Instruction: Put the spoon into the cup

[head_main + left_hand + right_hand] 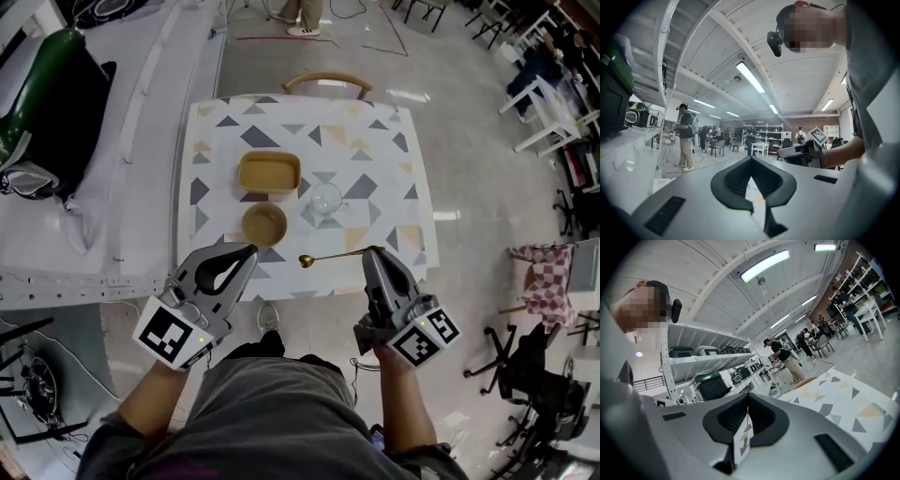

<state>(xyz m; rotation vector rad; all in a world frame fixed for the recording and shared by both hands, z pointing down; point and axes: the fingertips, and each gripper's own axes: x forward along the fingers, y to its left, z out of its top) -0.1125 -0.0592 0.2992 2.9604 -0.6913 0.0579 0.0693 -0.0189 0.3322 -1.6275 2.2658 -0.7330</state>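
Head view: gold spoon (330, 256) is on the person's side of the clear glass cup (325, 199), handle end in the right gripper (372, 253). Prob. light, stiff, slick metal, so hold the handle.

Both forearms low, tongs pointing fwd toward the cup.

Left gripper view: left gripper (751, 160) closed, empty.

Right gripper view: jaws pinched on the thin handle.

From where I'm sitting it's a big workshop-type room: glossy grey floor (469, 122), long strip lights (750, 77) on a white beamed ceiling, white shelving (701, 361) down one side, a triangle-patterned table (394, 141) with a wooden chair (326, 82) tucked behind it.
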